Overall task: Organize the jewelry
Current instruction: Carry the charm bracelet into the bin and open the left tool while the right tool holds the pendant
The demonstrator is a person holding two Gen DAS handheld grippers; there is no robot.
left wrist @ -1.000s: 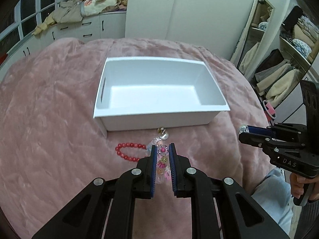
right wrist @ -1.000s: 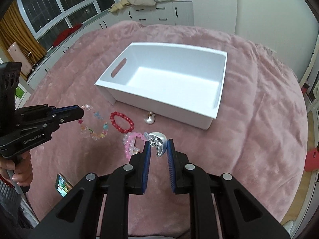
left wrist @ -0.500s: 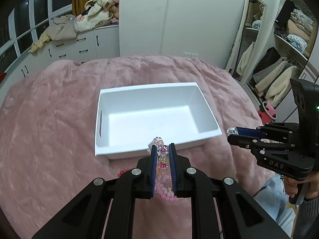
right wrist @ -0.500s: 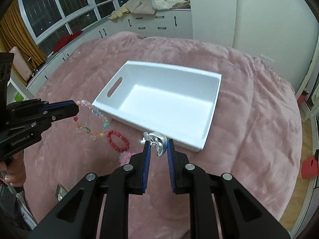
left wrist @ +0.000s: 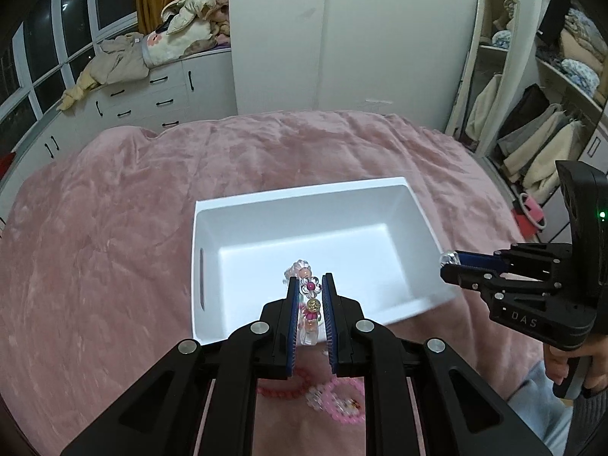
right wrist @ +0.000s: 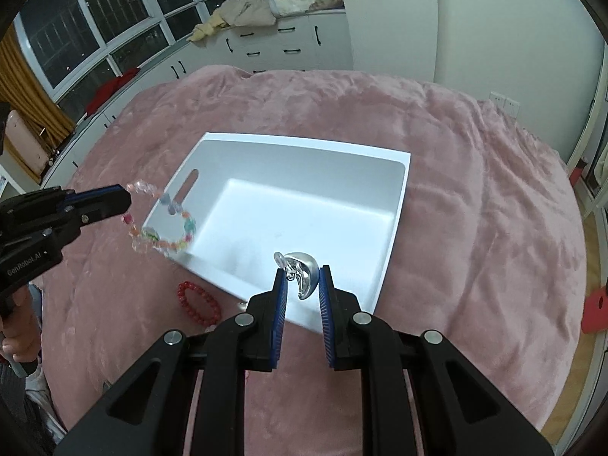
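Observation:
A white box (left wrist: 304,205) (right wrist: 395,205) sits on the pink bedspread, nothing in it. My left gripper (left wrist: 310,285) is shut on a clear multicolour bead bracelet (left wrist: 309,296), held above the box's near rim; from the right wrist view the bracelet (right wrist: 163,228) hangs at the box's left wall. My right gripper (right wrist: 302,277) is shut on a silver earring (right wrist: 302,271) above the box's near rim; in the left wrist view it (left wrist: 448,262) is at the box's right corner. A red bead bracelet (right wrist: 197,302) and a pink bead bracelet (left wrist: 342,399) lie in front of the box.
The pink bedspread (left wrist: 114,266) covers the bed. White drawers with clothes heaped on top (left wrist: 152,87) stand at the back left. A mirror and open wardrobe shelves (left wrist: 532,125) are on the right. A red object (right wrist: 596,307) lies on the floor right.
Both grippers have risen and moved forward with their pieces, from the bedspread in front of the box to above its near rim. The multicolour bracelet came off the bedspread.

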